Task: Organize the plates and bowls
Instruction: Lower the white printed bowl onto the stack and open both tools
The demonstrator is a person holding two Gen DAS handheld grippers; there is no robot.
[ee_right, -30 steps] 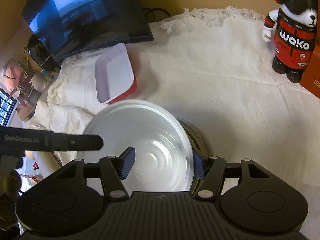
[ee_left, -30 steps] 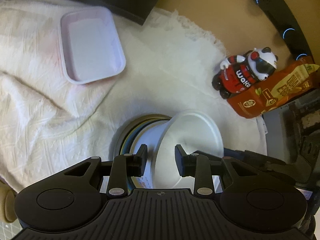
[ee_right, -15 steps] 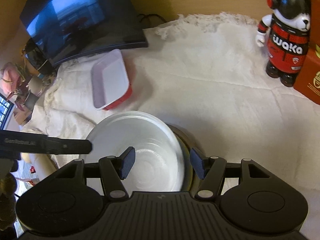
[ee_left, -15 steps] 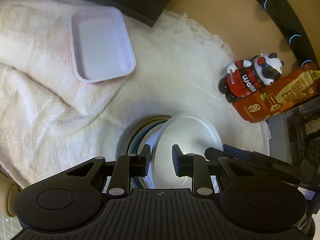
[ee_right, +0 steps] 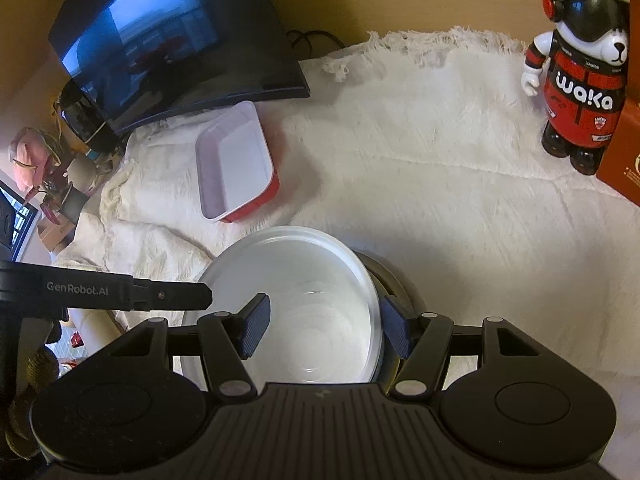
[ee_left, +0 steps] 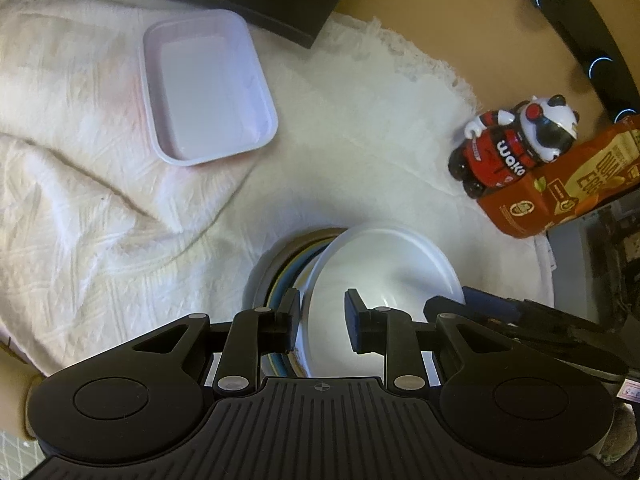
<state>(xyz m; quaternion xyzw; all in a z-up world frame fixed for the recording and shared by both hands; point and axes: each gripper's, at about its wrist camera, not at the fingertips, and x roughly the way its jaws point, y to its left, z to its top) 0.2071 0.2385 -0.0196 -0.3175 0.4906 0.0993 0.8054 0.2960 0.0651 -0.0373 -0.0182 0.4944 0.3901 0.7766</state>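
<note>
We take the white bowl (ee_right: 296, 308) as our landmark. It sits on top of a stack of plates (ee_left: 280, 280), tipped a little in the left wrist view, with the coloured plate rims peeking out on its left side there.

Nearest to us, the left gripper (ee_left: 322, 320) straddles the bowl's near-left rim — 1 finger outside the wall, the other inside. Its jaws have just been closing, with the rim between them; there seems to be a sliver of space at the inner pad, so we cannot tell whether they actually pinch it. The right gripper (ee_right: 322, 328) straddles the bowl's right rim, 1 finger over the bowl's inside and the other just outside the rim, above the plates. Its jaws stand spread and the pads do not press on the wall.

The bowl and plates rest on a white fringed cloth (ee_right: 460, 200). Beyond the bowl and to its left in both views lies 1 rectangular tray (ee_right: 234, 158) — white inside, red outside — well apart from the stack.

Farther back, beyond the tray, stands a dark monitor (ee_right: 168, 40). Far to the bowl's right, at the cloth's edge, a panda figurine (ee_right: 580, 80) in a red suit stands just beside an orange box (ee_left: 560, 192).
</note>
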